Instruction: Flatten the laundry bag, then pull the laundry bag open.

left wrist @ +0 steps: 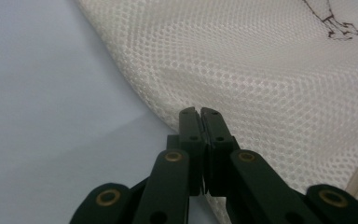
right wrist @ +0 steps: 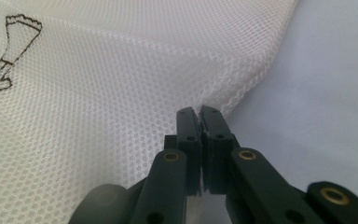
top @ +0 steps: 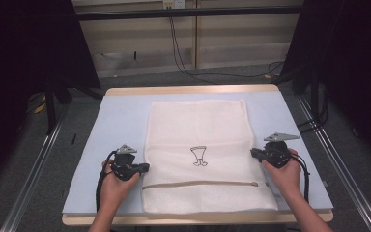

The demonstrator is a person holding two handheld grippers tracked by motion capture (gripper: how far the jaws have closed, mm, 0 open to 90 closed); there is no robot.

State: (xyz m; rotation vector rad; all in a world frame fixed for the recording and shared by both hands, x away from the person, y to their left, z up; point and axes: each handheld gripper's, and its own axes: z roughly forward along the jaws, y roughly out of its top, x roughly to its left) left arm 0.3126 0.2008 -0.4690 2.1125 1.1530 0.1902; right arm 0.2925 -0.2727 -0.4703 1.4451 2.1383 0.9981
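Observation:
A white mesh bag (top: 198, 130) lies flat on the light blue mat (top: 121, 121), with a small dark drawing (top: 199, 156) at its middle and a zipper line (top: 198, 183) near its front end. My left gripper (top: 146, 167) is at the bag's left edge, shut on the mesh. In the left gripper view the jaws (left wrist: 200, 112) meet at the bag's (left wrist: 261, 70) edge, where the mesh rises in a fold. My right gripper (top: 252, 152) pinches the right edge. In the right gripper view its jaws (right wrist: 199, 111) are shut on the mesh (right wrist: 98, 93).
The mat covers a wooden table (top: 193, 90). Metal rails (top: 38, 159) run along the floor on both sides. Black cables (top: 183, 63) trail over the grey floor behind the table. Dark curtains hang at the left and right.

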